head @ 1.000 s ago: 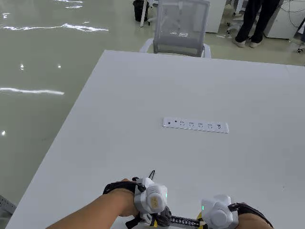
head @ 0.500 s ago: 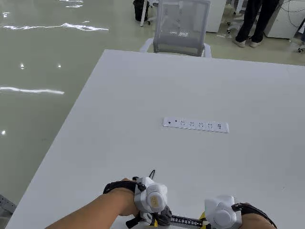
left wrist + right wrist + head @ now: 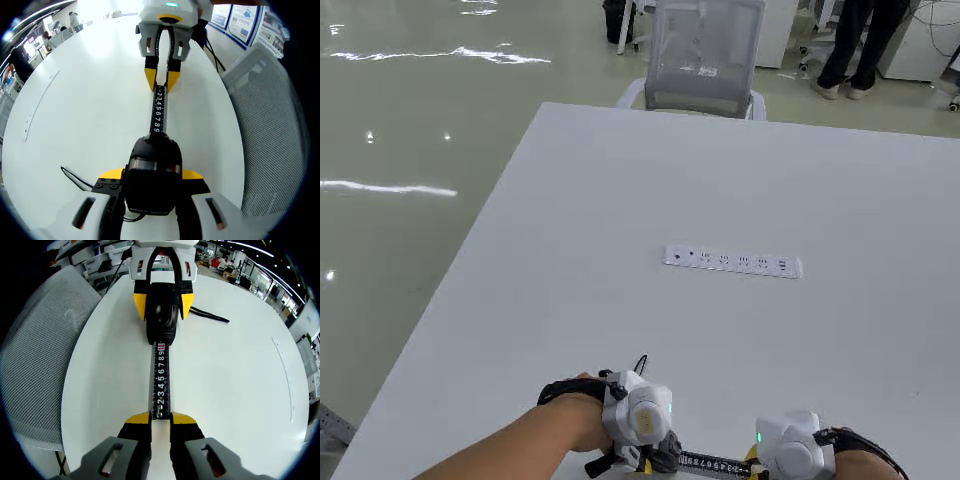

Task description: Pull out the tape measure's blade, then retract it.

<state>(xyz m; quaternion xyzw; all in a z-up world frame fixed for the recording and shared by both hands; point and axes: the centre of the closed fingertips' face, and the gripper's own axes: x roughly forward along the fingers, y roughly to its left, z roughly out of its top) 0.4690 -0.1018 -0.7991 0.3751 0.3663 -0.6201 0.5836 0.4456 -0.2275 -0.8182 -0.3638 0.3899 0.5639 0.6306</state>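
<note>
Tape measure point(image 3: 154, 172) case was at the near edge of the white table point(image 3: 620, 200), clamped between the yellow-tipped jaws of the left gripper point(image 3: 162, 304). Blade point(image 3: 161, 385) stood out a short way, numbers 1 to 9 readable. It ran straight to the right gripper point(image 3: 160, 82), whose jaws were pinched on its tip. A black strap point(image 3: 209, 315) trailed from the case onto the tabletop. A power strip point(image 3: 732, 262) lay well apart at mid-table, and a mesh chair point(image 3: 705, 55) stood at the far edge.
</note>
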